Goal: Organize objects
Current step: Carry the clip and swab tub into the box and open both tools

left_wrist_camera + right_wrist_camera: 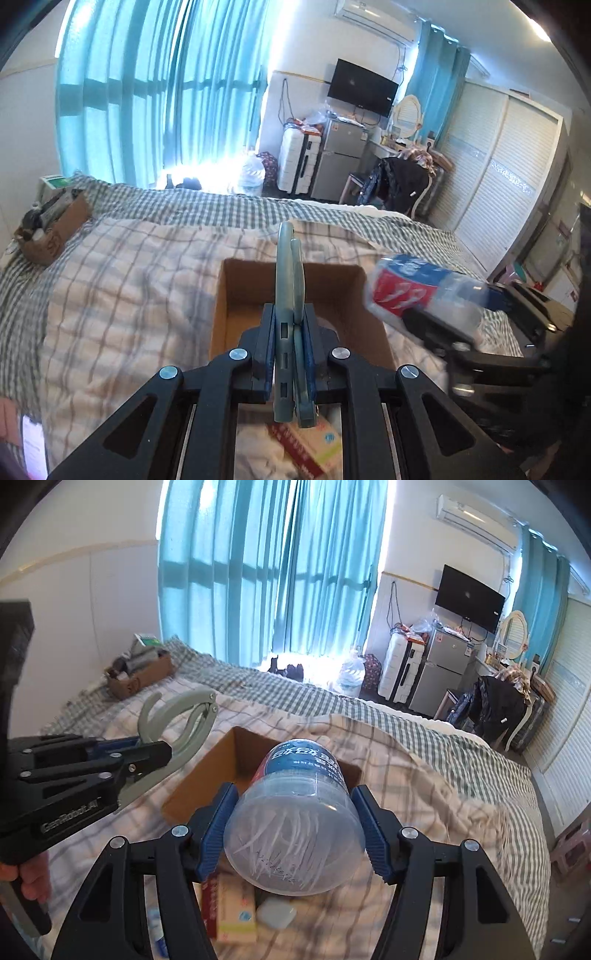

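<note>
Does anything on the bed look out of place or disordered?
Yes. A red-and-yellow flat carton and a small white case lie loose on the checked blanket, outside the open brown cardboard box. Nothing looks spilled or broken.
</note>
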The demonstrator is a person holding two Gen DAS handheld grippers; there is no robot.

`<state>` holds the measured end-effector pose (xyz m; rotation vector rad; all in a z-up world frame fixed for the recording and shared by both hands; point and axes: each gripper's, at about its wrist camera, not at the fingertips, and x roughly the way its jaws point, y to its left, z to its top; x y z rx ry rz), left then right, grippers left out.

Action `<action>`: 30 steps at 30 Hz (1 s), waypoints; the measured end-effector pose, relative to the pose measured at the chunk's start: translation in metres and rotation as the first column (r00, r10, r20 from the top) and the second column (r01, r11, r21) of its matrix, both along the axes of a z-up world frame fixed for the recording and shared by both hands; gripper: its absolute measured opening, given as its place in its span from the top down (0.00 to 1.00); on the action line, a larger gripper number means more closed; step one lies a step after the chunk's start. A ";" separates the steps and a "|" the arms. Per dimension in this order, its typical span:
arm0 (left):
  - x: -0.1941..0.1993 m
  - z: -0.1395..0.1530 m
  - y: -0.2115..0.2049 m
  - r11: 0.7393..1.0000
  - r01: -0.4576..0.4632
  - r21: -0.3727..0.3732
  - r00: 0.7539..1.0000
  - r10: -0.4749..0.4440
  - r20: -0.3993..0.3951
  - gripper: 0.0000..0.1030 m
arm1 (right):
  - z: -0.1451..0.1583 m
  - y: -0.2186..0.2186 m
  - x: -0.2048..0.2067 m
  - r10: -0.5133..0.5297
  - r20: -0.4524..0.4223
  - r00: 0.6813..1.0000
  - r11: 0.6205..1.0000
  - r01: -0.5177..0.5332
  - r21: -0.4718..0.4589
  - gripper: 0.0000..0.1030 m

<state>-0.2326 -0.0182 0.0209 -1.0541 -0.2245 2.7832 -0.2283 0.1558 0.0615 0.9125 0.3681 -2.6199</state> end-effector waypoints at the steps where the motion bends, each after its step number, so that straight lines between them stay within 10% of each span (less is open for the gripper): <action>1: -0.009 -0.003 0.002 1.000 0.010 0.005 1.000 -0.010 0.005 0.88 | -0.003 -0.002 -0.010 -0.002 0.006 1.000 1.000 0.002 0.012 0.39; 10: -0.064 -0.058 0.008 1.000 0.019 -0.025 0.994 -0.016 0.106 0.88 | -0.065 -0.006 -0.096 -0.030 0.106 0.994 0.999 0.026 0.035 0.39; 23: -0.076 -0.103 0.013 0.996 0.086 -0.027 0.983 -0.080 0.167 0.85 | -0.082 0.016 -0.103 -0.014 0.132 0.991 0.994 0.028 -0.108 0.32; 30: -0.037 -0.074 0.005 0.998 0.055 -0.043 0.991 -0.049 0.124 0.39 | -0.038 0.038 -0.061 -0.057 0.075 0.996 0.993 0.064 -0.097 0.30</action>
